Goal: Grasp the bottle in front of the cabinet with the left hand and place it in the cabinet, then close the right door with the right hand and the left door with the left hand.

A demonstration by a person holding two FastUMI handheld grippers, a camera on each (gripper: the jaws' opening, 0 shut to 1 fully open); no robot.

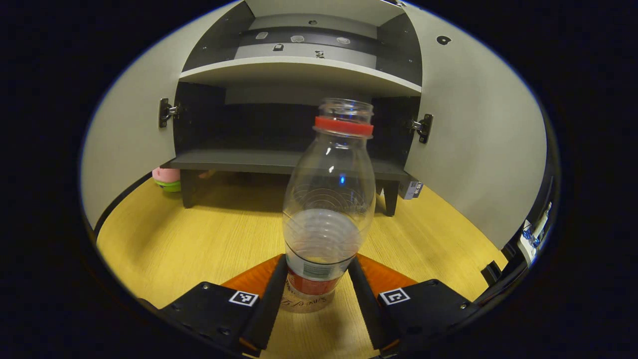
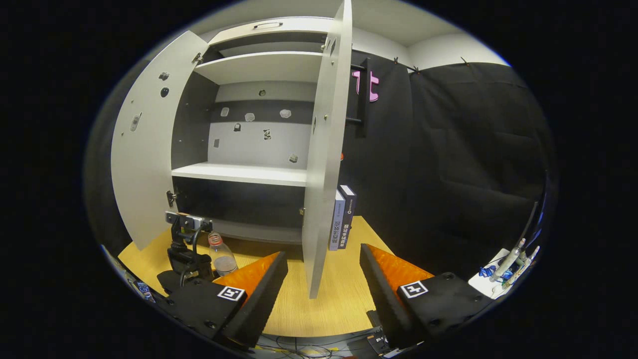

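Wooden table (image 1: 199,249): cabinet (image 1: 294,164) on legs, bottle (image 1: 326,214) upright before it, books (image 2: 343,217) beside.

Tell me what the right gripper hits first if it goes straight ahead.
Likely the open right door: its edge stands straight ahead, between the right gripper's open fingers. Depth is hard to judge, but nothing shows nearer.

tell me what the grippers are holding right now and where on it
The left gripper brackets the bottle near its base; contact cannot be told. The right gripper holds nothing.
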